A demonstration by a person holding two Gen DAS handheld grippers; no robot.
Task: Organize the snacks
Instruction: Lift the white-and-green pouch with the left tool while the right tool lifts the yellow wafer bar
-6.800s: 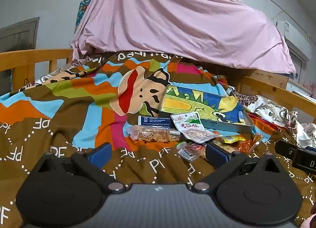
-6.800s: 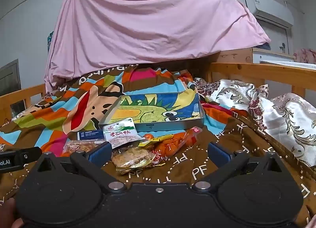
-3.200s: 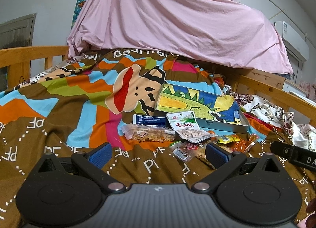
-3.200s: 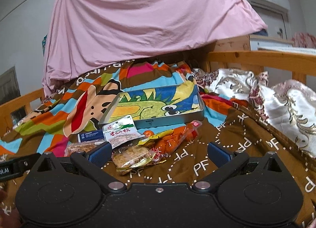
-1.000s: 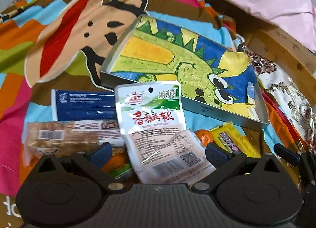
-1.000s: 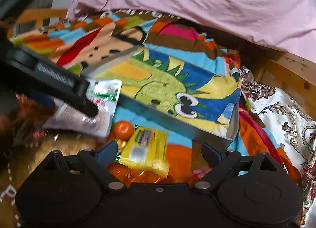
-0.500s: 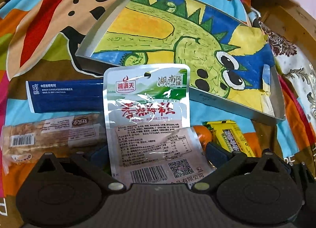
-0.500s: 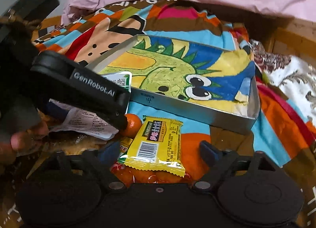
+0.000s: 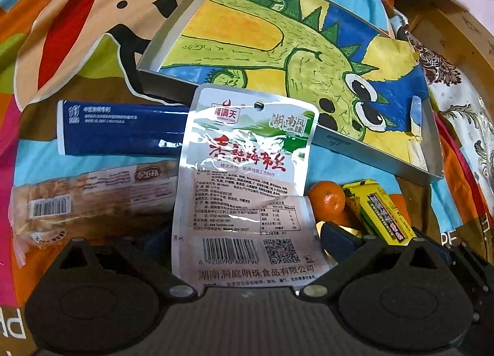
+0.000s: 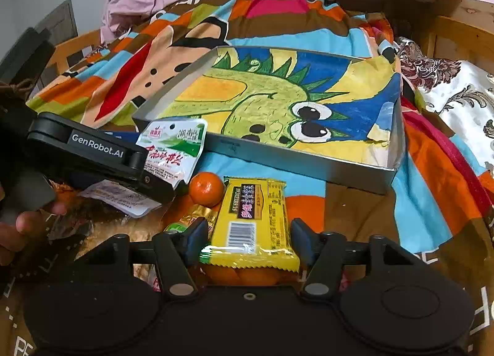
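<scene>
Right gripper (image 10: 247, 235) has just closed, seemingly pinching the yellow packet (image 10: 251, 217); left gripper (image 9: 244, 241) open over white pouch (image 9: 247, 183)

free: tray (image 10: 308, 167) floor bare | blocked: near rim; left claw (image 10: 173, 192) over white pouch (image 9: 247, 170)

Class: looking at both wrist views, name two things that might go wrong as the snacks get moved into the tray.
1. The right tool has just been closing on the yellow packet; its slick wrapper might slip out.
2. The mandarin touches that packet and could roll off when it lifts.
3. The left tool straddles the white pouch, which overlaps the blue packet and may drag it.
</scene>
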